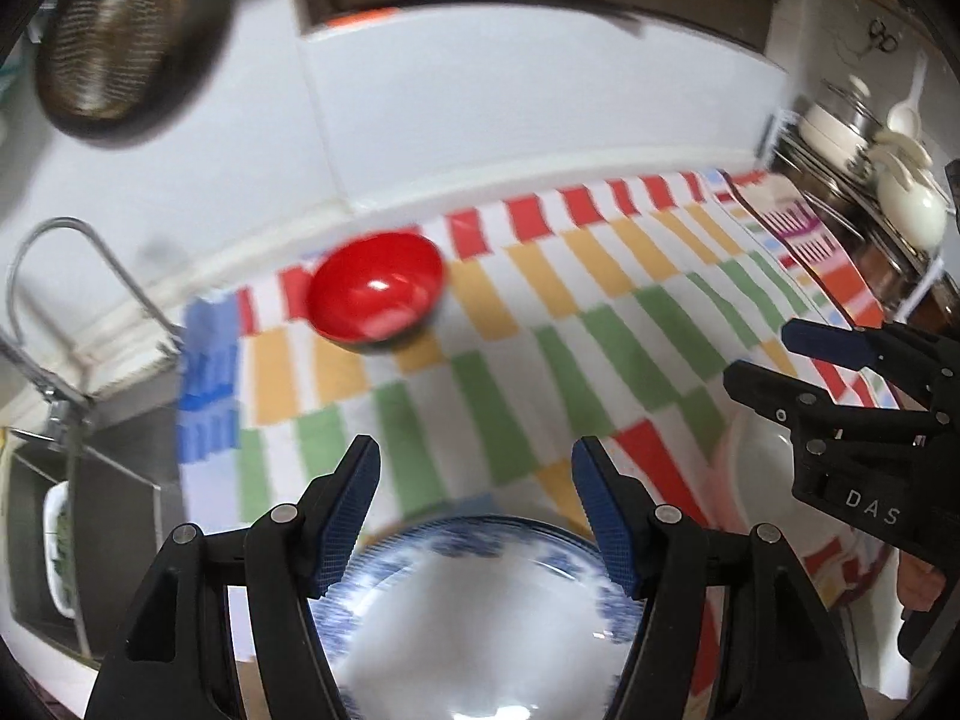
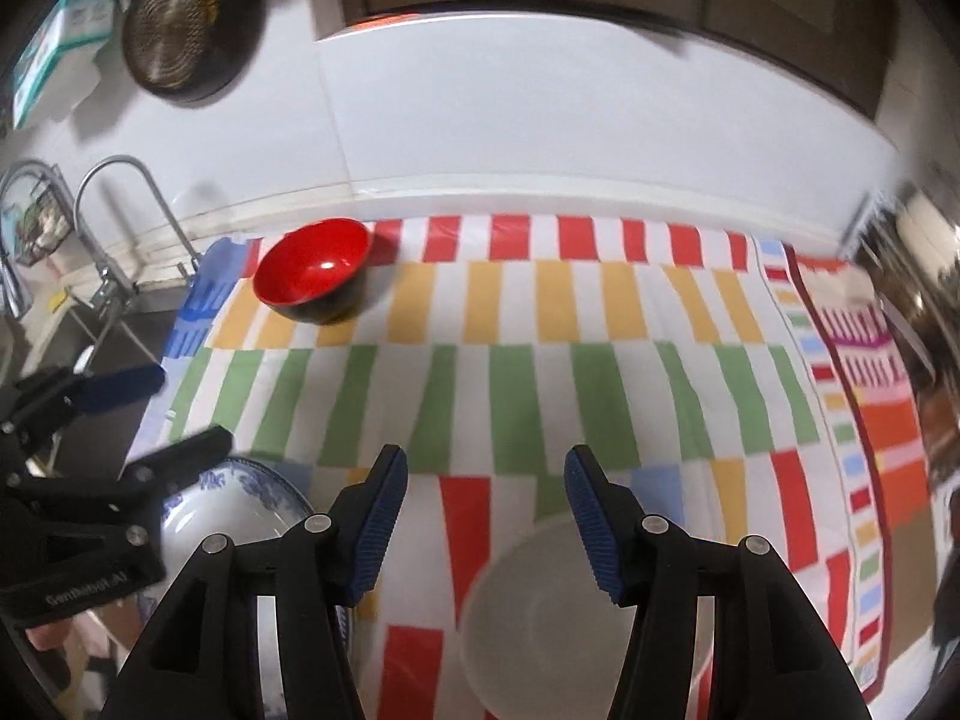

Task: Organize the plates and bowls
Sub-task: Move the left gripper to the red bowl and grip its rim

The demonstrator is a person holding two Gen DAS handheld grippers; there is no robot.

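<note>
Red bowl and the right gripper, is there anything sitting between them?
No dishes: in the right wrist view, only bare striped cloth stretches from the open right gripper to the red bowl.

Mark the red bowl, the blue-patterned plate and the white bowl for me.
red bowl (image 2: 312, 264): right wrist view, on its red inner wall.
blue-patterned plate (image 1: 480, 612): left wrist view, on its white centre.
white bowl (image 2: 540, 612): right wrist view, on its inside.
</note>
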